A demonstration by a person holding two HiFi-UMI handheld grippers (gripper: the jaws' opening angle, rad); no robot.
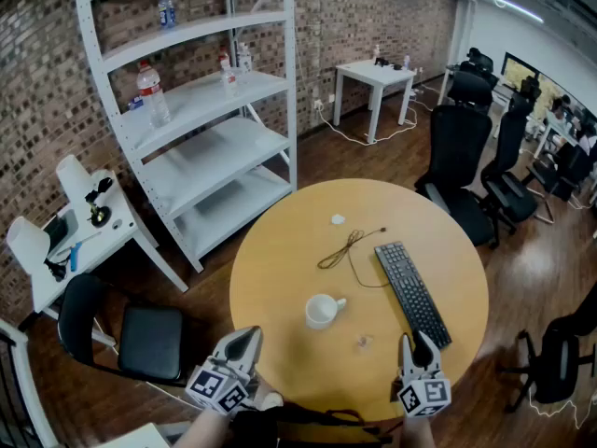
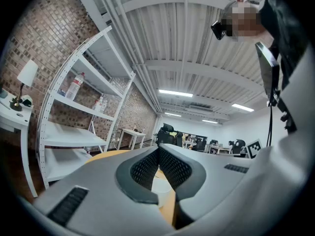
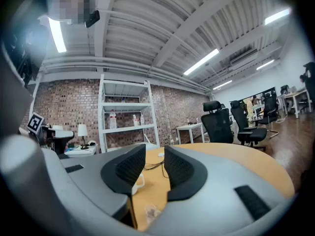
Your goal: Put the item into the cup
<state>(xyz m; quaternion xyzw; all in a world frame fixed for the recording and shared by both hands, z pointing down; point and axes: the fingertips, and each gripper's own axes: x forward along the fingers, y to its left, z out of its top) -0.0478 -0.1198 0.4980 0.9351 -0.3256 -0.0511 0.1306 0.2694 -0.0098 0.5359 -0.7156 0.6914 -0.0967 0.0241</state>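
A white cup [image 1: 322,311] with its handle to the right stands near the front of the round wooden table [image 1: 280,250]. A small clear-wrapped item [image 1: 363,343] lies on the table just right of the cup. My left gripper [image 1: 246,339] hovers at the table's near left edge, its jaws shut with nothing between them. The right gripper [image 1: 421,343] is held at the near right edge, by the keyboard's end, open and empty. In the right gripper view the cup [image 3: 136,181] and the item [image 3: 150,212] lie ahead of the gripper [image 3: 155,154]. The cup [image 2: 158,188] shows low behind the left gripper [image 2: 158,150].
A black keyboard [image 1: 413,292] lies on the table's right side, with a loose cable [image 1: 347,245] and a small white object [image 1: 337,219] farther back. A black chair [image 1: 140,334] stands at the left, white shelving [image 1: 205,110] behind, and office chairs [image 1: 466,157] to the right.
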